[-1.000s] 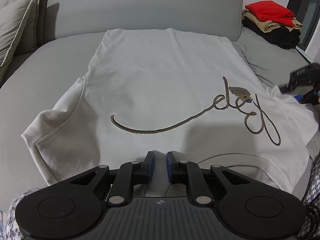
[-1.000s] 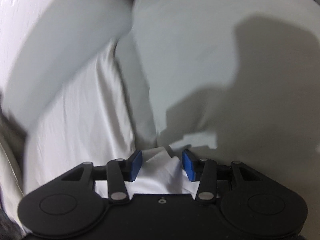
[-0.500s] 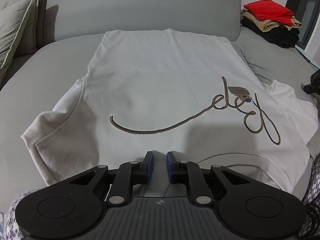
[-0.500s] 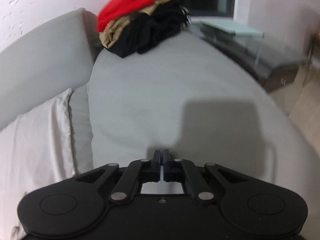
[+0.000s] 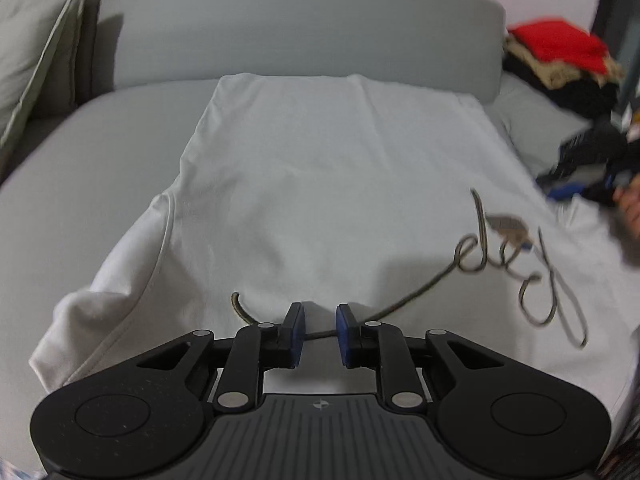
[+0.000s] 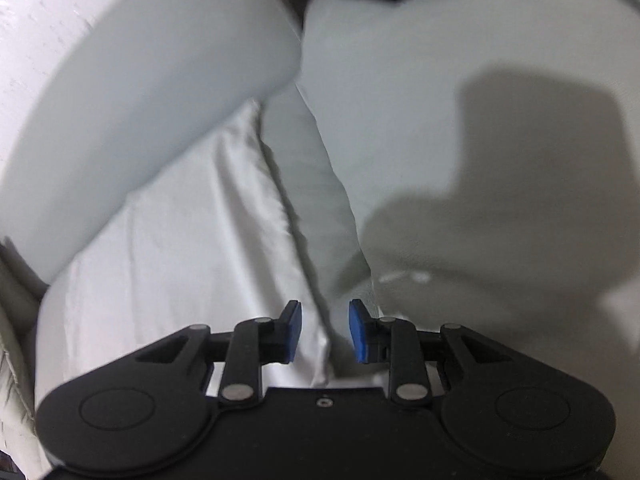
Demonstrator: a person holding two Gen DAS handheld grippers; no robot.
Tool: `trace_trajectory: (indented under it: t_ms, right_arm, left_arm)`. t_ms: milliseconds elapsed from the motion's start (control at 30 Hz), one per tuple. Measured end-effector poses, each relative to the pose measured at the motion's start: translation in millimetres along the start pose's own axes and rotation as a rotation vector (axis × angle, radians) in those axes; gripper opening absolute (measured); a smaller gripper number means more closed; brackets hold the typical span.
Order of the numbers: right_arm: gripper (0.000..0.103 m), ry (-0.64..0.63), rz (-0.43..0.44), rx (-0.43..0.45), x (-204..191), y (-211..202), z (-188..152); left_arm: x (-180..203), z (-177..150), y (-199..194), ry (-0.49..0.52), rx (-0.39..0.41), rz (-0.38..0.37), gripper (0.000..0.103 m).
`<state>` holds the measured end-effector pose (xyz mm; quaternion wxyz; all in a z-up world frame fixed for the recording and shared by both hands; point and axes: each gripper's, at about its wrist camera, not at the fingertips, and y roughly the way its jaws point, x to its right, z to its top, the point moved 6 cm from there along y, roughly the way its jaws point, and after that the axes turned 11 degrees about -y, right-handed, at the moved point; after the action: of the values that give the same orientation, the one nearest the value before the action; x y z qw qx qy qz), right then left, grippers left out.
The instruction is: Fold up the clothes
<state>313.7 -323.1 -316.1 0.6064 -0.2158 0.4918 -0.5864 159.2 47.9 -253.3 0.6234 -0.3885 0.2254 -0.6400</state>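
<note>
Moved forward over the white T-shirt (image 5: pixel 320 184) since half a second ago: left gripper (image 5: pixel 319 334), fingers slightly apart after just opening a little, nothing pinched between them. Reappeared at 3 o'clock in the left view, blurred: right gripper (image 5: pixel 580 168). Spread flat on the grey bed (image 5: pixel 80 184), long axis running 6 to 12 o'clock, hem toward the headboard (image 5: pixel 300 20). Seen only from the left: script lettering (image 5: pixel 520 264), a cardboard tag (image 5: pixel 508 226), a clothes stack (image 5: pixel 560 60) at 2 o'clock. Seen only from the right: right gripper (image 6: pixel 325 330) fingers parted, just opening, straddling the shirt's side edge (image 6: pixel 280 216) without pressing it.
</note>
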Motion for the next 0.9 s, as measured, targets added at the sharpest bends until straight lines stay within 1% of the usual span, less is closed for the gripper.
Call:
trace_trajectory:
  t_ms: [33, 67, 100, 133, 167, 200, 233, 267, 333, 433, 467, 533, 600, 667, 800, 900]
  right_arm:
    - [0.026, -0.004, 0.006, -0.006, 0, 6, -2]
    - [0.02, -0.025, 0.007, -0.001, -2, 9, -3]
    - [0.016, -0.057, 0.008, 0.008, -6, 10, -5]
    - [0.006, -0.095, 0.003, 0.017, -11, 10, -8]
    - [0.002, -0.135, -0.017, 0.03, -14, 9, -9]
    - [0.002, -0.163, -0.063, 0.057, -16, 7, -9]
    - [0.002, -0.176, -0.129, 0.09, -13, 4, -8]
    - [0.002, -0.174, -0.176, 0.111, -10, 3, -6]
    - [0.002, -0.133, -0.179, 0.09, -3, 6, -8]
    - [0.005, -0.081, -0.247, 0.093, -1, -2, -5]
    - [0.01, -0.045, -0.232, 0.113, -1, -7, -2]
    - [0.019, 0.059, -0.124, 0.184, 0, -21, 9]
    - [0.019, 0.129, -0.033, 0.247, -4, -27, 26]
    - [0.019, 0.166, 0.032, 0.268, -9, -23, 46]
    - [0.019, 0.19, 0.052, 0.245, -12, 11, 78]
    - [0.019, 0.228, 0.072, 0.224, -16, 40, 86]
  left_arm:
    - [-1, 0, 0, -0.008, -0.002, -0.007, 0.019]
    - [-1, -1, 0, -0.015, -0.003, -0.01, 0.019]
    - [-1, -1, 1, -0.021, -0.003, -0.013, 0.019]
    - [-1, -2, 0, -0.023, -0.002, -0.013, 0.019]
    - [-1, -2, 0, -0.026, -0.001, -0.014, 0.019]
    - [-1, -2, 0, -0.029, 0.001, -0.015, 0.019]
    - [-1, -2, 0, -0.031, 0.002, -0.016, 0.02]
    - [-1, -2, 0, -0.029, 0.003, -0.016, 0.02]
    - [-1, -2, 0, -0.027, 0.004, -0.016, 0.02]
    - [-2, -3, 0, -0.03, 0.005, -0.02, 0.02]
    - [-2, -3, 0, -0.031, 0.005, -0.02, 0.02]
    - [-1, -2, 0, -0.029, 0.006, -0.02, 0.021]
    - [-1, -2, 0, -0.031, 0.009, -0.02, 0.021]
    - [-3, -1, -1, -0.046, 0.015, -0.026, 0.021]
    - [-5, 1, -2, -0.071, 0.018, -0.04, 0.021]
    - [-4, 1, 0, -0.069, 0.006, -0.047, 0.022]
